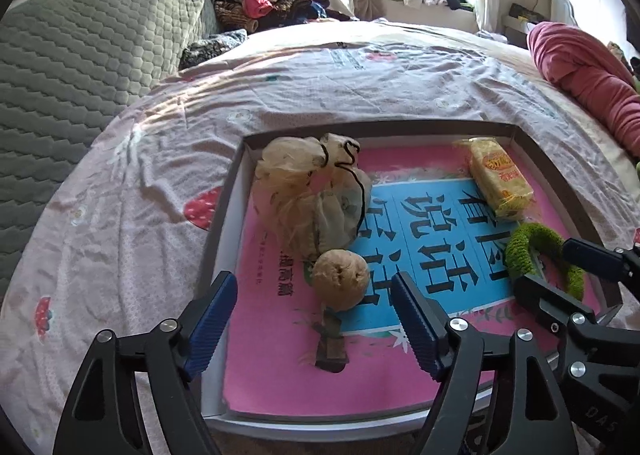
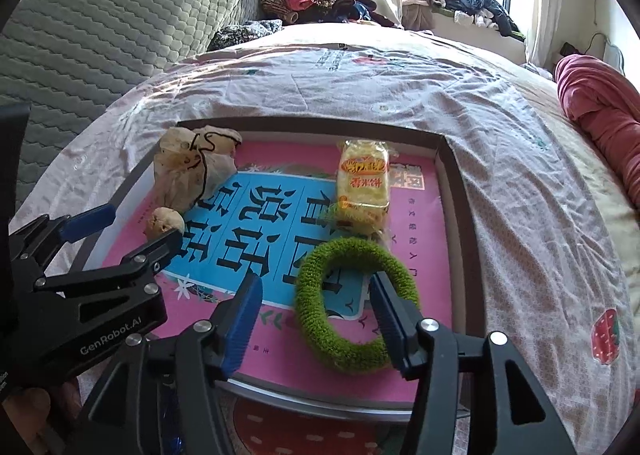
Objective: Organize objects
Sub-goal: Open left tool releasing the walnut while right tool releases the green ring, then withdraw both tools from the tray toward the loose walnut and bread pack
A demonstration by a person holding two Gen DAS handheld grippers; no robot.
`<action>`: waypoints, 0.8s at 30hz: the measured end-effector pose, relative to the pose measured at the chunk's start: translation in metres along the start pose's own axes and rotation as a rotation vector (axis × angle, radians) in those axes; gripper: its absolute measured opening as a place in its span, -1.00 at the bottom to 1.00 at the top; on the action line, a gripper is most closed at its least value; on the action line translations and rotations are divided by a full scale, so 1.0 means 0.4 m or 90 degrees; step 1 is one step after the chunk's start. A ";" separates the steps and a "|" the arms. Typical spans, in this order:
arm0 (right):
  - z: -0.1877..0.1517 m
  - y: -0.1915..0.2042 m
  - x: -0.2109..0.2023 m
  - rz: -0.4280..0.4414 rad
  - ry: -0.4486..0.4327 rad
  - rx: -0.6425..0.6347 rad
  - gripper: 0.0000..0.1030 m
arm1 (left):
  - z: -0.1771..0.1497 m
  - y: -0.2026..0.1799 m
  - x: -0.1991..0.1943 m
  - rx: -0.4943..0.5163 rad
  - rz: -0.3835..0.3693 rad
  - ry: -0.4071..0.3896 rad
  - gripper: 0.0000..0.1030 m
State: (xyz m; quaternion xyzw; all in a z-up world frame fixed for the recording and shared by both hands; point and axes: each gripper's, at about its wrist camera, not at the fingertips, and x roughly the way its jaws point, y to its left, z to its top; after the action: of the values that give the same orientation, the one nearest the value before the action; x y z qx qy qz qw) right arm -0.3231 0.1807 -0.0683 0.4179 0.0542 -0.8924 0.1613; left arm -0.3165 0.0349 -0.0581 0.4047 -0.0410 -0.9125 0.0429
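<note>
A shallow grey box (image 1: 380, 127) (image 2: 300, 123) lined with a pink and blue printed sheet lies on the bed. In it are a beige drawstring pouch (image 1: 316, 191) (image 2: 188, 175), a round beige ball (image 1: 340, 279) (image 2: 166, 221), a yellow snack pack (image 1: 500, 179) (image 2: 362, 183) and a green fuzzy ring (image 1: 524, 243) (image 2: 320, 311). My left gripper (image 1: 314, 289) (image 2: 146, 223) stands open with the ball between its jaws, untouched by the pads. My right gripper (image 2: 316, 283) (image 1: 556, 267) is open astride the ring's left arc, one finger inside the ring's hole.
A small brown block (image 1: 330, 351) lies below the ball. The box rests on a pale strawberry-print sheet (image 1: 160, 183). A grey quilted cover (image 1: 80, 55) is at left, a red blanket (image 2: 600, 107) at right, and piled clothes (image 1: 260, 3) at the back.
</note>
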 end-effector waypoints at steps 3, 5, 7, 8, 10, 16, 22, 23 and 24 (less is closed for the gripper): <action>0.005 -0.002 -0.019 -0.011 -0.011 0.000 0.31 | 0.004 0.010 -0.021 -0.006 0.004 -0.010 0.64; 0.009 -0.004 -0.035 -0.010 -0.021 0.002 0.33 | 0.008 0.017 -0.036 -0.011 0.000 -0.017 0.67; 0.013 -0.006 -0.050 -0.013 -0.031 0.005 0.35 | 0.011 0.022 -0.047 -0.011 -0.002 -0.021 0.73; 0.014 -0.006 -0.057 -0.015 -0.035 0.006 0.38 | 0.012 0.023 -0.052 -0.011 -0.001 -0.022 0.79; 0.018 -0.005 -0.076 -0.014 -0.047 0.004 0.42 | 0.013 0.023 -0.067 -0.010 0.001 -0.028 0.91; 0.029 0.003 -0.141 -0.014 -0.084 0.003 0.56 | 0.021 0.028 -0.113 -0.010 -0.006 -0.049 0.99; 0.035 0.013 -0.214 -0.007 -0.119 -0.005 0.59 | 0.030 0.030 -0.153 -0.007 -0.007 -0.061 0.99; 0.037 0.016 -0.229 -0.006 -0.126 -0.007 0.60 | 0.032 0.028 -0.162 -0.006 -0.006 -0.065 0.99; 0.038 0.021 -0.250 -0.005 -0.136 -0.010 0.60 | 0.032 0.029 -0.170 -0.006 -0.006 -0.068 0.99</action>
State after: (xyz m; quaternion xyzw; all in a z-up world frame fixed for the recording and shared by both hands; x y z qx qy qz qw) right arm -0.2716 0.1937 0.0181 0.3191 0.0454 -0.9320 0.1659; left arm -0.2801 0.0317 0.0016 0.3556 -0.0370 -0.9331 0.0382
